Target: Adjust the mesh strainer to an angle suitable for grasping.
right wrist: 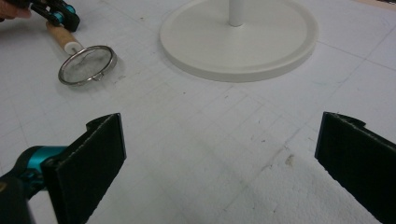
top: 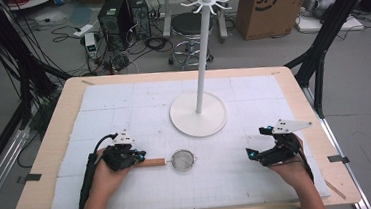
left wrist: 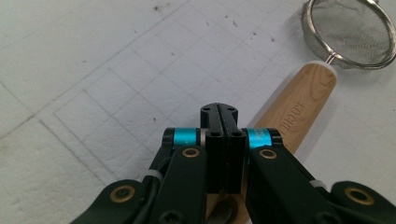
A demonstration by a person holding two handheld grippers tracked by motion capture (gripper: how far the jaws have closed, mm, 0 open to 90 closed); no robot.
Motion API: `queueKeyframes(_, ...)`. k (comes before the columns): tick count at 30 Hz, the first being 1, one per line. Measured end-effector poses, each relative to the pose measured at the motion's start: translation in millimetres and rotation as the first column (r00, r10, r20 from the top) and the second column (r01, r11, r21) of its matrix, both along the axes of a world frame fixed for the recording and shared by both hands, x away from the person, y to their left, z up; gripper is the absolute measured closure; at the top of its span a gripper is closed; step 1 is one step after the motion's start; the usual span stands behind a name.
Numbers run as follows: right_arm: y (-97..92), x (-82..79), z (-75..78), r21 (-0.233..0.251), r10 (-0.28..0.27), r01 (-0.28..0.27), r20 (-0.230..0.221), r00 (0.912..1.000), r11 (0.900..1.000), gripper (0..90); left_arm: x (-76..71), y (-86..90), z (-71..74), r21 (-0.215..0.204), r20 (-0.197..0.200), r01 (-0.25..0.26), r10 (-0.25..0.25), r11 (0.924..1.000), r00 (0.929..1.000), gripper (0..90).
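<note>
A small metal mesh strainer (top: 183, 161) with a wooden handle (top: 153, 162) lies flat on the white mat, bowl to the right. My left gripper (top: 140, 158) is over the left part of the handle. In the left gripper view its jaws (left wrist: 219, 109) are pressed together with nothing between them, and the handle (left wrist: 303, 102) runs underneath toward the strainer bowl (left wrist: 348, 32). My right gripper (top: 251, 154) rests on the mat to the right, open and holding nothing (right wrist: 219, 158). The right gripper view has the strainer (right wrist: 88, 64) and the left gripper (right wrist: 70, 21) at its far left.
A white hook stand (top: 201, 58) with a round base (top: 198, 114) rises behind the strainer at mid-table; the base (right wrist: 238, 42) lies ahead of my right gripper. The white gridded mat (top: 123, 104) covers the wooden table (top: 59, 124). Cables, a stool and boxes are on the floor beyond.
</note>
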State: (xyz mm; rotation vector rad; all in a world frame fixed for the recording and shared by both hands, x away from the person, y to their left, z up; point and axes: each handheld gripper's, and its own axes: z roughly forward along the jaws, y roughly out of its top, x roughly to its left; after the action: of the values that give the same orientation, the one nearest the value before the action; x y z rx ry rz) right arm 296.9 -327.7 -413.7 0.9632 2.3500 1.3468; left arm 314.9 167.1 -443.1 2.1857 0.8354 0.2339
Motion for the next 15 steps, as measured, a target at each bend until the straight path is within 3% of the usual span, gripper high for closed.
queueKeyframes(2,0.2,-0.3,0.1,0.003,-0.001,0.001,0.0,1.0,1.0,0.7,-0.3,0.1,2.4,0.0,0.012,0.003,-0.003,1.0,0.9999,84.5)
queueKeyframes(4,0.1,-0.1,0.2,0.002,0.0,0.0,-0.001,1.0,1.0,0.7,-3.7,1.0,11.8,-0.04,0.047,0.007,-0.006,0.9992,0.9989,80.0)
queueKeyframes(5,0.2,-0.1,0.1,0.002,-0.001,0.001,-0.004,1.0,1.0,0.7,-3.7,1.0,11.8,-0.04,0.047,0.007,-0.006,0.9992,0.9989,76.3)
queueKeyframes(9,0.8,0.9,-0.5,-0.001,-0.002,0.002,-0.005,1.0,1.0,0.7,-11.5,10.2,28.7,-0.137,0.103,0.028,-0.014,0.9902,0.9946,63.3)
queueKeyframes(12,0.9,1.4,-0.9,-0.002,-0.002,0.002,-0.013,0.9999,1.0,0.6,-14.8,13.7,41.0,-0.151,0.135,0.027,-0.006,0.9882,0.9909,52.3)
queueKeyframes(15,1.1,1.7,-0.8,0.004,0.003,-0.003,-0.003,1.0,1.0,0.7,-20.3,16.3,53.0,-0.18,0.166,0.067,-0.037,0.9813,0.9855,49.9)
